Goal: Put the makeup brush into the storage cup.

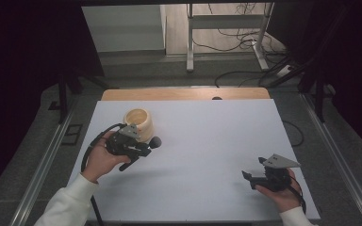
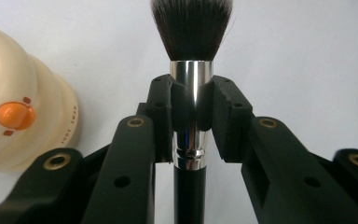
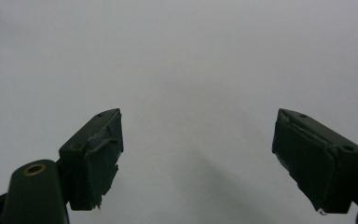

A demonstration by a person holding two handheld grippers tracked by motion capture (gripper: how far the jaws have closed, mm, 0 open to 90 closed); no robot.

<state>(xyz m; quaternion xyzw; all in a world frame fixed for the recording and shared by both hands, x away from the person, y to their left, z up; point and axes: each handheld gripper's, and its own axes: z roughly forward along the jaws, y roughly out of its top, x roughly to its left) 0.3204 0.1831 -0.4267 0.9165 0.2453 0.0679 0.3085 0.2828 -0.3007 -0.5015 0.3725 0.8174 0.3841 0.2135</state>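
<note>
A makeup brush (image 2: 191, 84) with dark bristles, a shiny silver ferrule and a black handle sits between the pads of my left gripper (image 2: 192, 100), which is shut on the ferrule. From above, that left gripper (image 1: 143, 147) hovers at the table's left, the brush head (image 1: 155, 141) pointing right. Just behind it stands a cream round holder (image 1: 139, 121) with an open top; up close the holder (image 2: 18, 121) shows an orange button. My right gripper (image 1: 248, 178) rests near the front right, jaws wide apart with nothing between its pads (image 3: 98, 154).
The white table top (image 1: 207, 141) stretches between the two hands. A wooden strip (image 1: 184, 93) runs along its far edge. Metal stand legs and cables (image 1: 235, 42) lie on the floor beyond.
</note>
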